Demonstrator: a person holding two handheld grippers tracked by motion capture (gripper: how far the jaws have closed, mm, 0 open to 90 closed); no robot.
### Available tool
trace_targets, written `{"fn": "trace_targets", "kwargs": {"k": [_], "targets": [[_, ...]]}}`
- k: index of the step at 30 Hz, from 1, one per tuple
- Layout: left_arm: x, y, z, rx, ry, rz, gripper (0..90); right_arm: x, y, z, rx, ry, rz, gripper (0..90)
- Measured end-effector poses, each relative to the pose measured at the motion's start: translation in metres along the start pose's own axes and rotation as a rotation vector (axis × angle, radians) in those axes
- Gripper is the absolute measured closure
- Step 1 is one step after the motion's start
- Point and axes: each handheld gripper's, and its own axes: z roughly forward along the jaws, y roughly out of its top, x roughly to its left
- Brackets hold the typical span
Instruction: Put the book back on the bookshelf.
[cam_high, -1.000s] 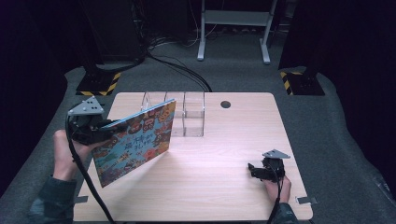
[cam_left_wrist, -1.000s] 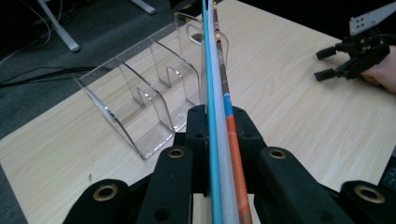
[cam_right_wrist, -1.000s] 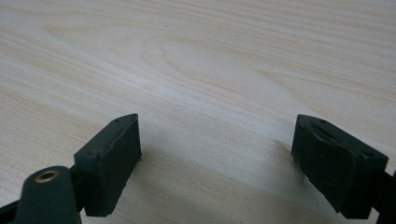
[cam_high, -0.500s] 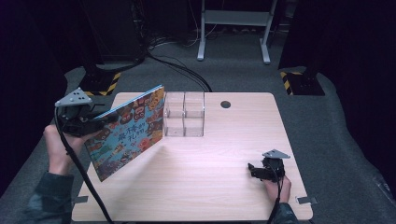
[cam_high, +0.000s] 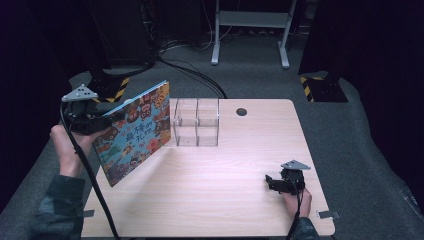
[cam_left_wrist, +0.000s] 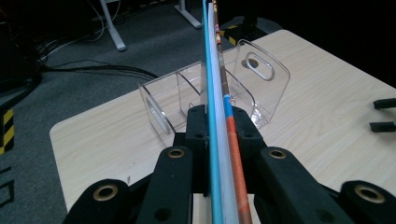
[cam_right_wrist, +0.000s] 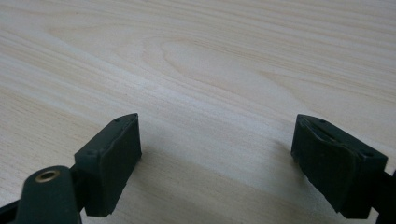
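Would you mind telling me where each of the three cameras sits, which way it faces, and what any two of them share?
High view: above the person's side, looking forward and down on the table; both forearms, the left gripper holding the picture book, and the right gripper show.
Left gripper view: rides the left gripper, looking along the book's edge toward the clear organizer.
Right gripper view: rides the right gripper, looking down at bare tabletop between its open jaws.
Shared: the high and left gripper views both show the book and the organizer.
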Motion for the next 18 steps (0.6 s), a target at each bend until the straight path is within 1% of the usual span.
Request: {"fn": "trace_targets", "kwargs": {"k": [3, 5, 9, 12, 14, 16, 18], "targets": [[0.002, 0.001, 0.004, -0.011, 0.01, -0.015, 80.5, 0.0, 0.0, 0.0, 0.0, 0.0, -0.001, 15.3], [0.004, 0.001, 0.006, -0.024, 0.01, -0.027, 80.5, 0.0, 0.0, 0.0, 0.0, 0.0, -0.001, 15.4], [0.005, 0.002, 0.011, -0.028, 0.005, -0.042, 80.5, 0.0, 0.0, 0.0, 0.0, 0.0, -0.001, 15.4], [0.004, 0.003, 0.016, -0.026, 0.017, -0.042, 80.4, 0.0, 0.0, 0.0, -0.001, 0.0, 0.0, 15.4], [0.004, 0.004, 0.019, -0.033, 0.029, -0.047, 80.4, 0.0, 0.0, 0.0, -0.001, -0.001, 0.001, 15.5], [0.005, 0.005, 0.02, -0.034, 0.036, -0.045, 80.5, 0.0, 0.0, 0.0, -0.002, -0.001, 0.002, 15.5], [0.005, 0.006, 0.02, -0.041, 0.047, -0.052, 80.5, 0.0, 0.0, 0.0, -0.001, -0.001, 0.002, 15.5]]}}
